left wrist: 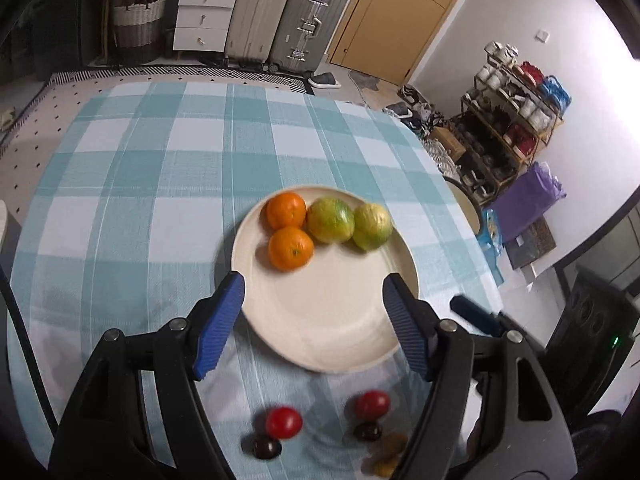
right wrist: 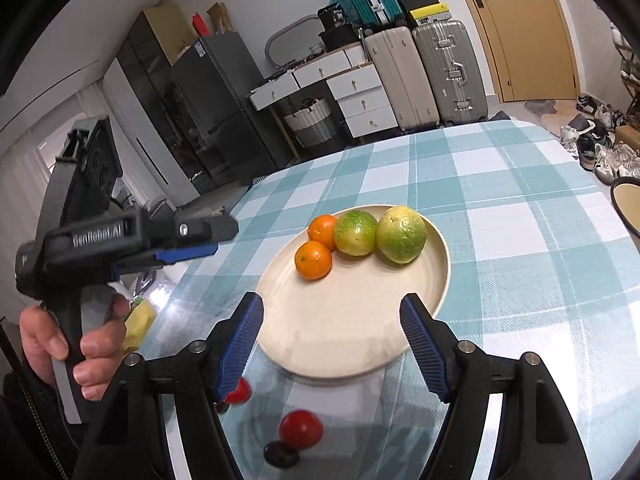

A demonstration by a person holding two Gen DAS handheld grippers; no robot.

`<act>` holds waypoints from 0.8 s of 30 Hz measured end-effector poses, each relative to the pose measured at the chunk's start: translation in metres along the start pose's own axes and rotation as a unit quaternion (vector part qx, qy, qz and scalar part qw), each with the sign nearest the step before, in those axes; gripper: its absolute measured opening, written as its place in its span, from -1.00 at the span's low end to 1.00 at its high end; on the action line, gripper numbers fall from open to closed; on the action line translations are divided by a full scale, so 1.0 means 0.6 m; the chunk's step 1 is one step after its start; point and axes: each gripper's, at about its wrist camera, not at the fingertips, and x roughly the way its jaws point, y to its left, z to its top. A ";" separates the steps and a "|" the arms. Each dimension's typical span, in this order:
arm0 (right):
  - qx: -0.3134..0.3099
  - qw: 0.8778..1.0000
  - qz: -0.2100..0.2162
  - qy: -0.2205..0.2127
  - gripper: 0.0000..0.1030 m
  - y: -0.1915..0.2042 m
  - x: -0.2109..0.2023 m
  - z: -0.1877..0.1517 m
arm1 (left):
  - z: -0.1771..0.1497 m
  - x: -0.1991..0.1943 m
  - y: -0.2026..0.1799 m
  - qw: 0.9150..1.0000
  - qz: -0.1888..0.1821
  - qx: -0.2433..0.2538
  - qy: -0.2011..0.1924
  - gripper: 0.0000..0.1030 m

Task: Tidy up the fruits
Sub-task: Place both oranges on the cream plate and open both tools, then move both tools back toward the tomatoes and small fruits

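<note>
A cream plate [left wrist: 344, 320] [right wrist: 352, 344] on the checked tablecloth holds two oranges [left wrist: 290, 248] [right wrist: 314, 260] and two green-yellow citrus fruits [left wrist: 331, 220] [right wrist: 401, 234] along its far side. My left gripper [left wrist: 314, 312] is open and empty above the plate's near half. My right gripper [right wrist: 332, 324] is open and empty above the plate's near edge. Two red tomatoes [left wrist: 284, 422] [right wrist: 301, 429] and small dark fruits [left wrist: 266, 448] [right wrist: 281, 454] lie on the cloth in front of the plate.
The left gripper [right wrist: 186, 254] shows at the left of the right wrist view, held by a hand. A bowl rim [right wrist: 626, 204] sits at the table's right edge. Small brownish fruits [left wrist: 390, 446] lie near the right tomato. Suitcases, drawers and a door stand behind.
</note>
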 end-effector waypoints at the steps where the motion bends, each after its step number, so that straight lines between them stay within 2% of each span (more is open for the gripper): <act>1: -0.001 1.000 0.000 -0.002 0.42 0.001 -0.006 -0.003 | -0.008 -0.006 -0.003 1.000 0.005 0.004 -0.002 0.35; 8: -0.023 1.000 -0.002 -0.013 0.42 0.013 -0.040 -0.021 | -0.066 -0.050 -0.012 0.998 0.055 0.026 -0.026 0.36; 11: -0.023 1.000 0.005 -0.020 0.42 0.017 -0.051 -0.028 | -0.088 -0.063 -0.014 0.997 0.070 0.029 -0.033 0.45; 16: -0.020 0.999 0.007 -0.033 0.62 0.020 -0.070 -0.045 | -0.127 -0.074 -0.023 0.996 0.075 0.035 -0.034 0.48; 21: -0.018 0.999 0.008 -0.028 0.64 0.025 -0.080 -0.060 | -0.162 -0.073 -0.024 0.996 0.075 0.028 -0.028 0.52; 24: -0.024 0.999 0.004 -0.027 0.73 0.030 -0.088 -0.070 | -0.178 -0.076 -0.024 0.996 0.075 0.029 -0.029 0.55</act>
